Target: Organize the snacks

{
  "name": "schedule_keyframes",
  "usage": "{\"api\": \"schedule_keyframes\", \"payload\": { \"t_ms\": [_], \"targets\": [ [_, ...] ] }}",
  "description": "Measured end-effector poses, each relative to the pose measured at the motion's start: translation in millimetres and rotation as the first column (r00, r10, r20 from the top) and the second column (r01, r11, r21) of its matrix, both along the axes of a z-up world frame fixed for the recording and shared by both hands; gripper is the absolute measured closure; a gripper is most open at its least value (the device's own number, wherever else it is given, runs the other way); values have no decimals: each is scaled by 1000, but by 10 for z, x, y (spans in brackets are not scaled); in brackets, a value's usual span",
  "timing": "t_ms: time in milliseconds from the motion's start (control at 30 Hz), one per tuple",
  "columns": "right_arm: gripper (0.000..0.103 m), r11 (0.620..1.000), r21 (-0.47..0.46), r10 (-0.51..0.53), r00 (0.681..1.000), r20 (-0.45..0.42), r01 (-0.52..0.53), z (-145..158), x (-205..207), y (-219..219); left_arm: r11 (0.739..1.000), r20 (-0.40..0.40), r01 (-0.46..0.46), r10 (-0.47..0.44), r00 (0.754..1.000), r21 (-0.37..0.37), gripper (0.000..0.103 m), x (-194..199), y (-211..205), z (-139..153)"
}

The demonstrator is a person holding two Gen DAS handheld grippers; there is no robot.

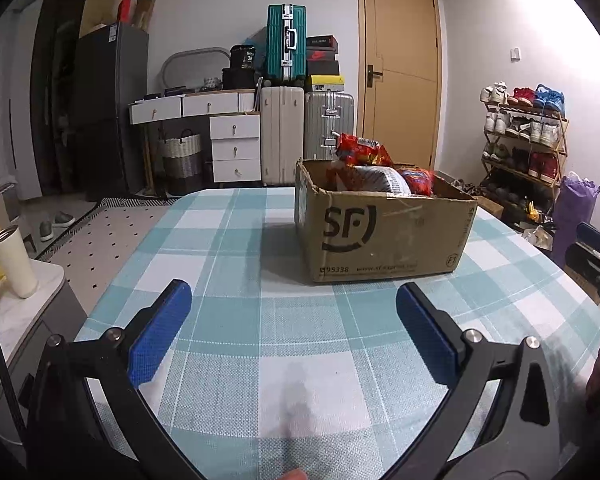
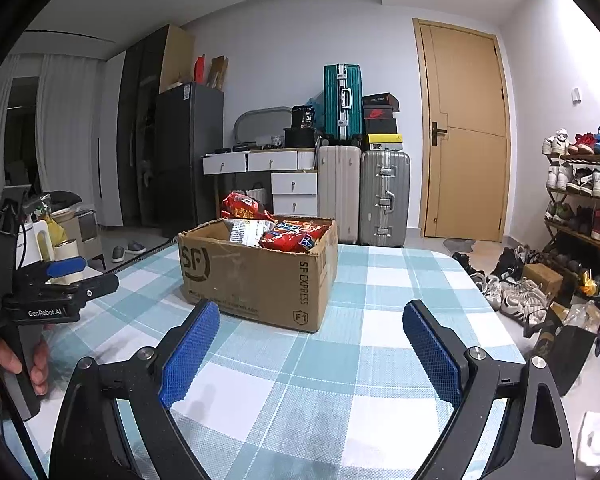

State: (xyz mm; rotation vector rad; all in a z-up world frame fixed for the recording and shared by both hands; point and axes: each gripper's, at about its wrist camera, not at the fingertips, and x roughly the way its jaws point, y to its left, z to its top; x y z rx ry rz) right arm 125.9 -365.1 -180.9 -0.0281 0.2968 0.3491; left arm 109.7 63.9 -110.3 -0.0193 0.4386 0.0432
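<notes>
While both tools hang above the checked cloth, the left hand-held gripper has its blue pads spread wide with nothing between them, and the right hand-held gripper is spread just as wide and equally empty. The cardboard box, printed with an SF logo, stands upright on the desk; in the left wrist view it lies at about one o'clock from the left tool's fingertips, and in the right wrist view at about eleven o'clock from the right tool's, close ahead of each but touching neither. Inside the open box are the snack bags: a red bag pokes above the rim at the far left corner, a silver-grey bag leans in the middle, and a red-and-blue bag lies toward the right side. In the right wrist view the left tool shows at nine o'clock, gripped by the person's left hand. Beyond the desk, at twelve o'clock, suitcases stand against the wall beside a wooden door, and a shoe rack sits at three o'clock. A cream tumbler stands on a side cabinet at nine o'clock in the left wrist view.
</notes>
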Motion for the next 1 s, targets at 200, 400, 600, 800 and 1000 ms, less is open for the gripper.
{"api": "schedule_keyframes", "payload": {
  "t_ms": [200,400,600,800,1000],
  "targets": [
    [4,1000,-4,5,1000,-1,-5,-22,17,25,1000,23,1,-2,1000,27,1,-63,-46,22],
    [1,1000,-4,5,1000,1,-5,-27,18,19,1000,112,-23,20,994,20,1,-236,-22,70],
    [0,1000,-4,4,1000,-1,-4,-32,16,21,1000,124,-17,14,992,22,1,-233,-15,77],
    [0,1000,-5,5,1000,0,-5,-30,8,22,1000,126,-17,14,992,22,1,-226,-20,69],
    [0,1000,-4,5,1000,1,-5,-32,7,21,1000,127,-18,15,992,22,1,-227,-20,68]
  ]
}}
